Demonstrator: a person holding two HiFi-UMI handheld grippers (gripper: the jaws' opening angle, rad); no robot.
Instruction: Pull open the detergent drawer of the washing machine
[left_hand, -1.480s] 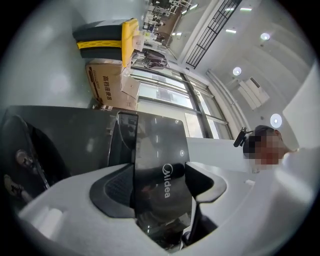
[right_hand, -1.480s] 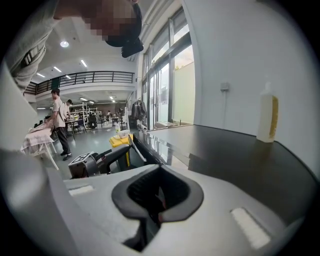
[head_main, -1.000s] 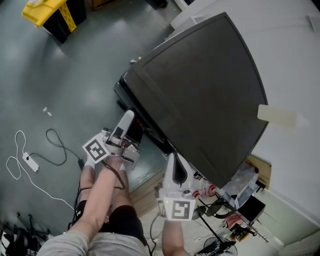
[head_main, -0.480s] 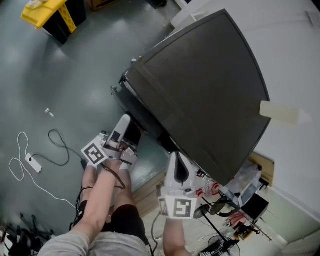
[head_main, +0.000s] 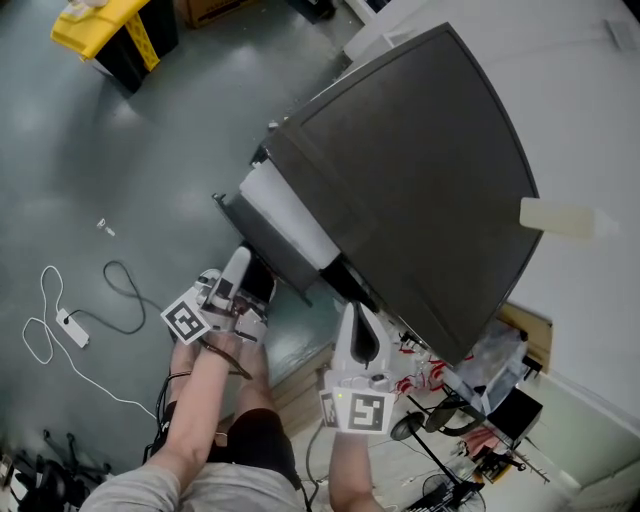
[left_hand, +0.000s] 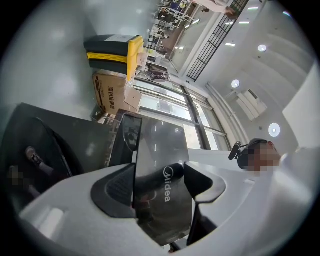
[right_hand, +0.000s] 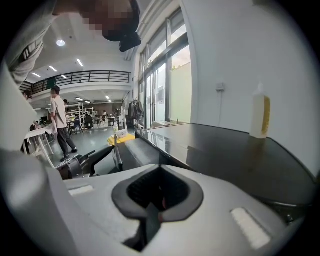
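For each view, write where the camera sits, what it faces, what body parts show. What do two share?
Head view: on head, facing down at washer, drawer; forearms, left gripper, right gripper.
Left gripper view: along jaws shut on drawer.
Right gripper view: across washer to bottle; jaws shut.
Shared: bottle, head and right gripper views.

The left gripper (head_main: 238, 268), at the centre left of the frame, points upward, and its jaws press on both sides of the drawer panel (left_hand: 159, 167). The right gripper (head_main: 357, 322), at the lower centre, has its jaws together with nothing between them. Both forearms reach up from the bottom edge.
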